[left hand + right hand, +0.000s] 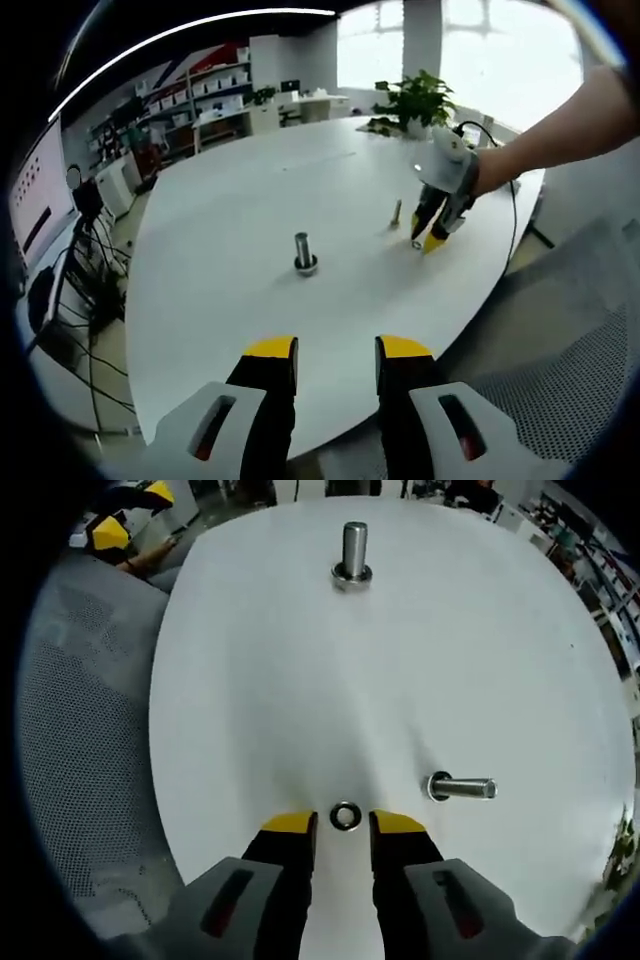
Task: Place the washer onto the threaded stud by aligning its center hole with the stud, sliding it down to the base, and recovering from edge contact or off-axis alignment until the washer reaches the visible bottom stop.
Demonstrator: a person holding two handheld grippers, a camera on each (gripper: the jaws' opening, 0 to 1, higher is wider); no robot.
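In the right gripper view, the right tool [343,827] is low over the white worktop [300,660], its yellow-tipped jaws parted and holding nothing. The washer [346,816] lies flat on the worktop just ahead of the gap between the tips. A bolt [463,787] stands a little to the right of it, and a second bolt [352,555] stands upright well apart across the worktop.

In the left gripper view, the left tool [336,350] hangs over the near edge of the worktop [230,270], jaws apart and empty. The right tool [428,238] shows at the far side, held by a person's hand [492,168], tips down at the surface beside one bolt [396,212]; the other bolt [304,254] stands near the middle. A potted plant [415,100] sits at the far edge
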